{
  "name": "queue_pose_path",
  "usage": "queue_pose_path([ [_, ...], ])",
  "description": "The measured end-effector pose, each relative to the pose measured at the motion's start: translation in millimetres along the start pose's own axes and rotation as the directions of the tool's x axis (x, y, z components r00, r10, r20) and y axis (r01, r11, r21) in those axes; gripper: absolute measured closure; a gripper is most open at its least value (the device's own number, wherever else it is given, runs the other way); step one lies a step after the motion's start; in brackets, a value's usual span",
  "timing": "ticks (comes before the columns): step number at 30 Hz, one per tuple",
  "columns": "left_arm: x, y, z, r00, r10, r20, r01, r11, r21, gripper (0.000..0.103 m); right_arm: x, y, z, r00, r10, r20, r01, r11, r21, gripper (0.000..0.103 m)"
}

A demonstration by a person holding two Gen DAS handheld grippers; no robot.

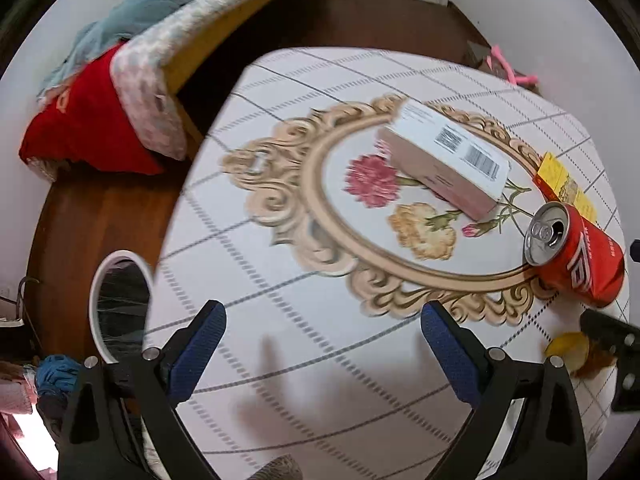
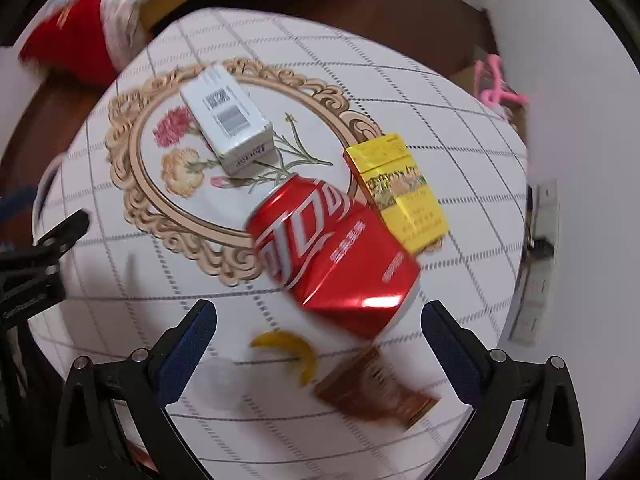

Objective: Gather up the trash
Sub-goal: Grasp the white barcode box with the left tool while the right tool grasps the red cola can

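A dented red cola can (image 2: pixel 336 256) lies on its side on the round table (image 2: pixel 460 120); it also shows in the left wrist view (image 1: pixel 576 256). Beside it lie a yellow cigarette pack (image 2: pixel 400 192), a white barcoded box (image 2: pixel 232 120), a yellow peel (image 2: pixel 292 350) and a brown wrapper (image 2: pixel 376 392). My right gripper (image 2: pixel 320 344) is open, just above the peel and wrapper, close behind the can. My left gripper (image 1: pixel 324 344) is open and empty over bare tablecloth, well left of the can. The white box (image 1: pixel 444 156) lies ahead of it.
A white-rimmed bin (image 1: pixel 120 304) with a liner stands on the floor at the table's left edge. A bed with red and teal bedding (image 1: pixel 92 120) is behind the table on the left. A pink hanger (image 2: pixel 496 88) lies by the right wall.
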State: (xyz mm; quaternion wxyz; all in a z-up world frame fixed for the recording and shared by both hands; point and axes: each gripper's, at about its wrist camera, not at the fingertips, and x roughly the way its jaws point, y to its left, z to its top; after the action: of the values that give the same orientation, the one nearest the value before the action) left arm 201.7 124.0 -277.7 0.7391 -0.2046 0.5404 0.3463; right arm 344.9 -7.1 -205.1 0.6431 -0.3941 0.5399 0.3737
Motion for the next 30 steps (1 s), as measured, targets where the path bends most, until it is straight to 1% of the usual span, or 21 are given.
queue_pose_path([
  [3,11.0,-7.4,3.5,1.000,0.005,-0.019,-0.005,1.000,0.007,0.003,17.1,-0.1,9.4,0.998,0.011,-0.057,-0.016,0.996,-0.084,0.000],
  [6,21.8,-11.0,4.4,0.999,0.009,-0.039,-0.009,1.000,0.012,0.003,34.1,3.7,19.8,0.996,-0.025,-0.091,0.011,0.988,-0.151,0.000],
  [10,30.5,-9.7,4.3,0.998,0.004,-0.056,-0.003,1.000,0.009,0.003,52.2,5.6,31.0,0.993,-0.020,-0.119,-0.001,0.984,-0.177,0.000],
  [15,36.2,-10.2,9.7,0.998,-0.008,-0.069,0.008,1.000,0.004,0.003,67.4,5.2,41.1,0.992,-0.002,-0.127,-0.019,0.986,-0.164,0.000],
  [17,38.8,-10.8,13.4,0.997,-0.014,-0.078,0.014,1.000,0.000,0.003,71.3,3.2,42.2,0.992,0.010,-0.127,-0.028,0.990,-0.140,0.001],
  [18,39.6,-12.3,16.3,0.996,-0.021,-0.082,0.021,1.000,-0.004,0.003,72.2,1.5,41.7,0.992,0.020,-0.128,-0.036,0.991,-0.128,0.008],
  [19,39.8,-14.2,19.0,0.996,-0.029,-0.083,0.028,1.000,-0.007,0.003,72.9,-0.1,40.9,0.992,0.023,-0.128,-0.038,0.993,-0.115,0.010],
  [21,39.0,-19.3,26.0,0.996,-0.045,-0.082,0.044,0.999,-0.009,0.003,73.1,-7.6,39.2,0.992,0.043,-0.114,-0.053,0.995,-0.084,0.011],
  [23,36.7,-24.5,35.4,0.994,-0.068,-0.081,0.067,0.998,-0.019,0.003,72.5,-19.3,36.7,0.991,0.073,-0.112,-0.076,0.997,-0.014,0.011],
  [26,32.2,-29.0,51.9,0.989,-0.123,-0.081,0.120,0.992,-0.049,0.003,64.7,-47.0,32.7,0.991,0.122,-0.063,-0.114,0.987,0.109,0.011],
  [28,28.6,-35.0,68.0,0.981,-0.175,-0.080,0.168,0.982,-0.090,0.003,55.5,-63.9,29.3,0.991,0.135,-0.014,-0.130,0.975,0.179,0.011],
  [30,29.4,-40.7,82.1,0.968,-0.230,-0.097,0.216,0.967,-0.135,0.003,47.7,-82.5,26.7,0.992,0.127,0.024,-0.129,0.961,0.243,0.011],
])
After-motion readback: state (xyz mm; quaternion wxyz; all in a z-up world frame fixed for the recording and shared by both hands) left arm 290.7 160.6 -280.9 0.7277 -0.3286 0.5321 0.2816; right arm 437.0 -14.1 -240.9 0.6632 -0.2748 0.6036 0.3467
